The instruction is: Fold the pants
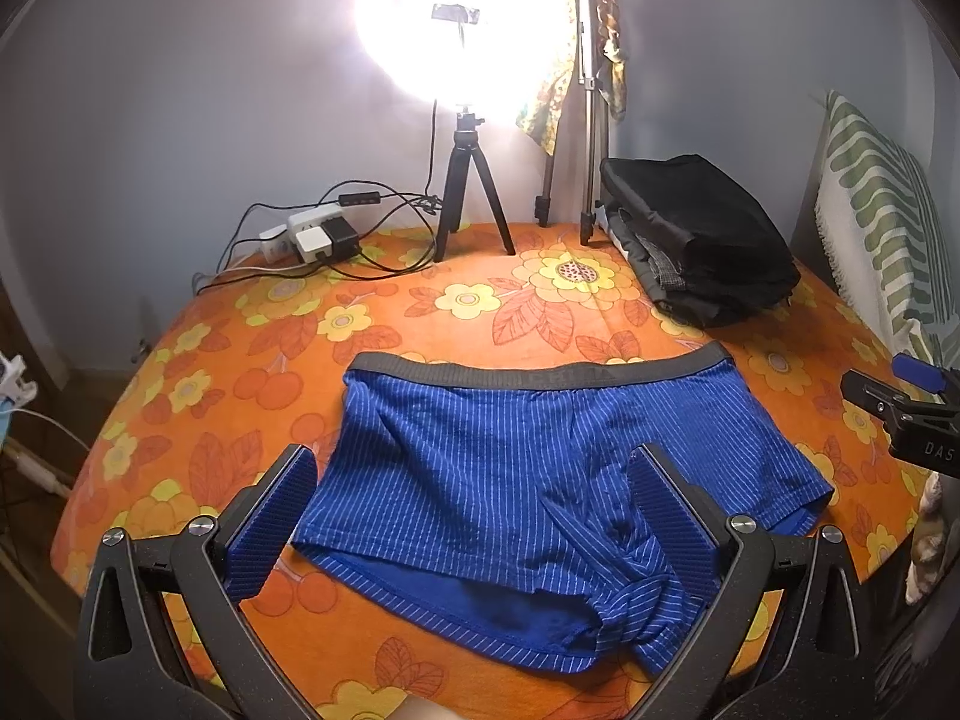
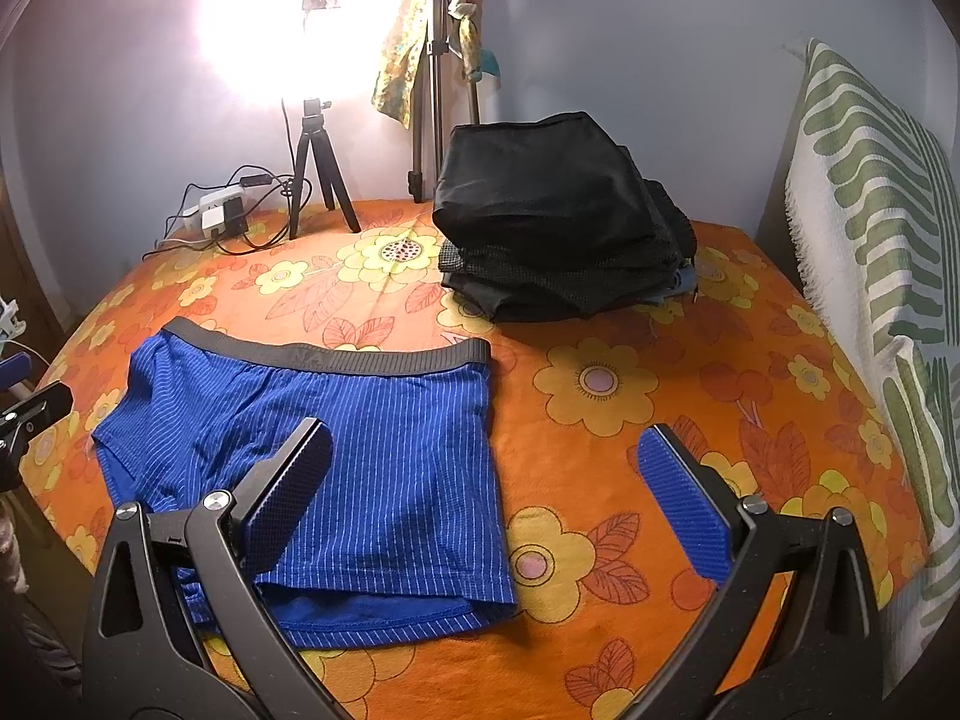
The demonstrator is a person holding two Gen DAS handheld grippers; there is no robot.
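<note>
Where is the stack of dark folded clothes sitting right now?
The stack of dark folded clothes sits at the far right of the orange floral tablecloth, beyond the blue striped shorts, next to the tall tripod's legs near the wall.

Blue pinstriped knit-cloth shorts [image 1: 480, 456] with ribbed grey waistband look matt; the orange flowered cloth [image 1: 456, 312] is napped; the tongs' blue pads [image 2: 684, 510] are ridged.

The ring light [image 1: 462, 30] is blown out to white, so its rim can't be made out. On the grey waistband [image 2: 324, 354] the letters are too blurred to read. The dark folded pile [image 2: 558, 222] hides its lower garments. The striped cloth [image 2: 870, 228] at the right is cut off by the picture's edge
</note>
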